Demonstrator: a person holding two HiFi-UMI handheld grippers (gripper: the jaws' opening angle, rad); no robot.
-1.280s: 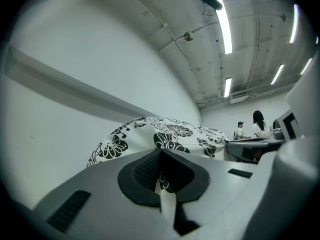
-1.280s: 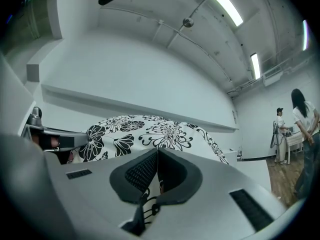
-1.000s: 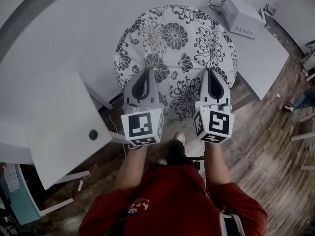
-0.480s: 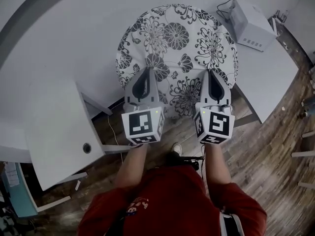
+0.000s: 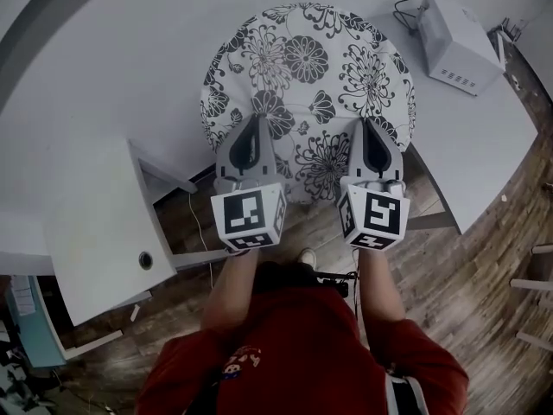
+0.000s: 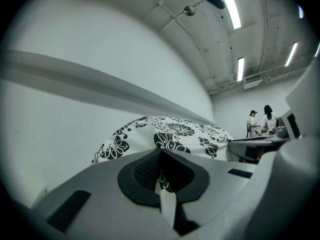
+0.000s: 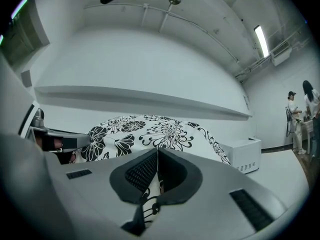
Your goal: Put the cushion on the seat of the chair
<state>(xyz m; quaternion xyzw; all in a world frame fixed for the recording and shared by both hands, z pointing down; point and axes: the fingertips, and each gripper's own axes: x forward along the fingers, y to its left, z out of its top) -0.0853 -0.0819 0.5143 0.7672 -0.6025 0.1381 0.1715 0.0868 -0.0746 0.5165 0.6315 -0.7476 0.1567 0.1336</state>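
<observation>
My left tool point(image 5: 254, 121) and right tool point(image 5: 370, 124) both pinch the cushion point(image 5: 304, 59) at its near edge; tabletop point(image 5: 99, 223) corner close left, box point(image 5: 458, 35) beyond right.

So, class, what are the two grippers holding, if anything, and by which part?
Both are shut on the floral cushion, gripping its near edge: the left gripper pinches the edge's left part, the right gripper its right part.

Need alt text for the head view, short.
Seen from above, a person in a red top holds a round black-and-white floral cushion by its near edge, left gripper and right gripper both shut on it. White desk left, white box upper right, wood floor below.
</observation>
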